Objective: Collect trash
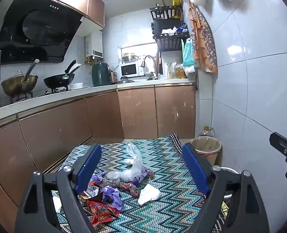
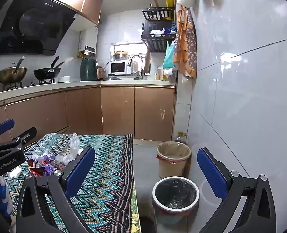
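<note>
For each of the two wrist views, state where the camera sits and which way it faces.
Left wrist: sits behind the open left gripper, facing slightly down over the trash pile on the zigzag cloth; the right gripper shows at its right edge.
Right wrist: sits behind the open right gripper, facing the black-lined bin and beige bin on the floor; the left gripper shows at its left edge.
Shared: cloth, trash pile, beige bin, kitchen counter.
</note>
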Demonstrator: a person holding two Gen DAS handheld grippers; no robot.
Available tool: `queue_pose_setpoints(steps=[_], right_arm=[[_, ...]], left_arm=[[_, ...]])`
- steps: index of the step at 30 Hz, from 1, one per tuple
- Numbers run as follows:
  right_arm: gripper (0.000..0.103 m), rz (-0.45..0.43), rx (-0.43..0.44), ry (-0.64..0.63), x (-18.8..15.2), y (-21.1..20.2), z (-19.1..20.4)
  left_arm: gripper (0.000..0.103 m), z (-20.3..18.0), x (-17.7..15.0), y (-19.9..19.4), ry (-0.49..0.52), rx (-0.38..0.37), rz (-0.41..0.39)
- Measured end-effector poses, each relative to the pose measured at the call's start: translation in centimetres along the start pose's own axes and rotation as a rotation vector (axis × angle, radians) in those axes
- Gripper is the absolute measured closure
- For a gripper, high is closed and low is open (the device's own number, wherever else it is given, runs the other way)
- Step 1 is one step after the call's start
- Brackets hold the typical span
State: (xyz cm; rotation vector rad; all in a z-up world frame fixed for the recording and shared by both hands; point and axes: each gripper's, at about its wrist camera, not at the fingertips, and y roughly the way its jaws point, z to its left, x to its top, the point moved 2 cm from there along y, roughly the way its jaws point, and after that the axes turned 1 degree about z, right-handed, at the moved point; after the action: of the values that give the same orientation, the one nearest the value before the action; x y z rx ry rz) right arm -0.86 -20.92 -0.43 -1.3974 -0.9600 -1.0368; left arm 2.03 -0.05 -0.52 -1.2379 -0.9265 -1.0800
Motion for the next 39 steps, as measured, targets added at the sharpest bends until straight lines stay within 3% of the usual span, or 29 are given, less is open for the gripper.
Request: queue_pose_setpoints(steps=[39], right_arm=[[0.000,0.040,-0.009,0.020,1.4,3.4,1.6]], left_arm=[[0.018,3.1,0.6,5.0,-0.059,-0.035,0.097]])
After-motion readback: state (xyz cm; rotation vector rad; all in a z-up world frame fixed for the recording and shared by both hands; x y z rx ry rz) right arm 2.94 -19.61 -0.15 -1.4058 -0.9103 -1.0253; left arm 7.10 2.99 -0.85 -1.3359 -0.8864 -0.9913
